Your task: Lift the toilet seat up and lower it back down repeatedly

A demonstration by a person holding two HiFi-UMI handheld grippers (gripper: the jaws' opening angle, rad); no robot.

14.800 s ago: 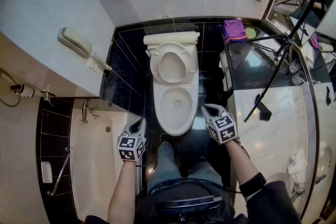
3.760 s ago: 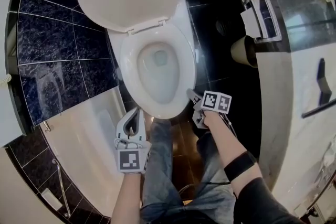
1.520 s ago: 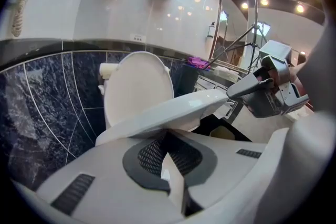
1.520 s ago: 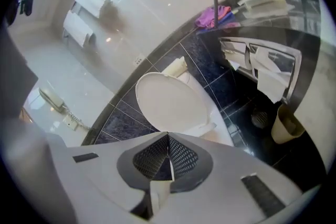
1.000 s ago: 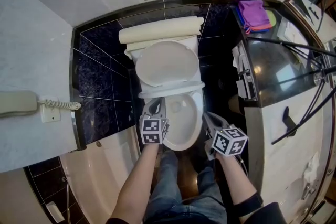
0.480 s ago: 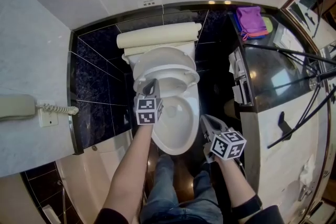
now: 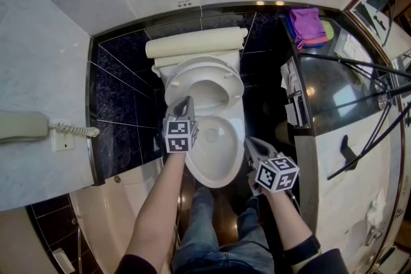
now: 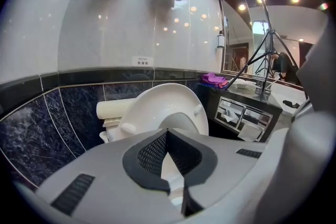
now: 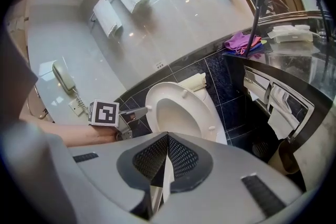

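The white toilet seat (image 7: 173, 85) stands raised over the open bowl (image 7: 221, 180) and leans back toward the lid, its underside and bumpers facing me (image 9: 208, 113) (image 8: 157, 102). My left gripper (image 7: 187, 101) reaches over the bowl's left side. Its jaws are together and its tip touches the seat's left edge, which shows plainly in the right gripper view (image 9: 144, 109). My right gripper (image 7: 251, 140) hangs shut and empty beside the bowl's right front, clear of the seat.
A cream tank (image 7: 196, 43) sits behind the seat. A wall phone (image 7: 22, 127) hangs at the left, a bathtub (image 7: 109, 228) lies at the lower left. On the right are a paper holder (image 7: 295, 109), a dark counter with a purple cloth (image 7: 307, 22) and tripod legs (image 7: 359, 61).
The left gripper moved away from me along the bowl's left side, and the seat swung up from half raised to leaning back. The right gripper stayed where it was.
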